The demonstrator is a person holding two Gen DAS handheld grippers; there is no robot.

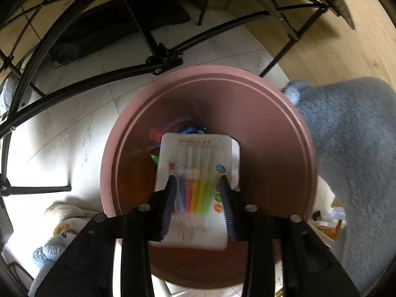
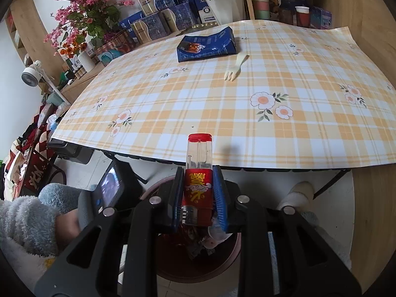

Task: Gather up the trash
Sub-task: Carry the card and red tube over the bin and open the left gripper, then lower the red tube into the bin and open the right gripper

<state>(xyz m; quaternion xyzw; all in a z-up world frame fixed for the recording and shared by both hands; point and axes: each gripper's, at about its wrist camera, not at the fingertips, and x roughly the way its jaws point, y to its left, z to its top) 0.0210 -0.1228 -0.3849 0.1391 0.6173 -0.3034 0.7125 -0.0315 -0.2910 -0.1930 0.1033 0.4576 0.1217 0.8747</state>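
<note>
In the left wrist view, the left gripper (image 1: pixel 198 180) points steeply down into a round pink plastic waste bin (image 1: pixel 284 133) standing on pale floor tiles under a black metal table frame (image 1: pixel 163 60). Between its blue-padded fingers (image 1: pixel 170 198) lies a flat white plastic package with rainbow-coloured stripes (image 1: pixel 195 153), well inside the bin's rim and above other wrappers at the bottom. The jaws stand apart; whether the pads press on the blurred package I cannot tell. A grey-blue fleece sleeve (image 1: pixel 346 148) crowds the bin's right edge; the left rim has bare floor beside it.

In the right wrist view, the right gripper (image 2: pixel 199 185) is clenched on a small clear plastic bottle with a red cap and red label (image 2: pixel 199 170), held upright just off the near edge of the yellow-and-white checked tablecloth (image 2: pixel 247 123). The pink bin sits below the fingers, partly under that edge. Far across the cloth, a dark blue crumpled snack bag (image 2: pixel 206 45) lies flat, with a cream plastic fork (image 2: pixel 235 68) just beside it; wide open cloth separates them from the near edge. Boxes and flower pots line the back.
</note>
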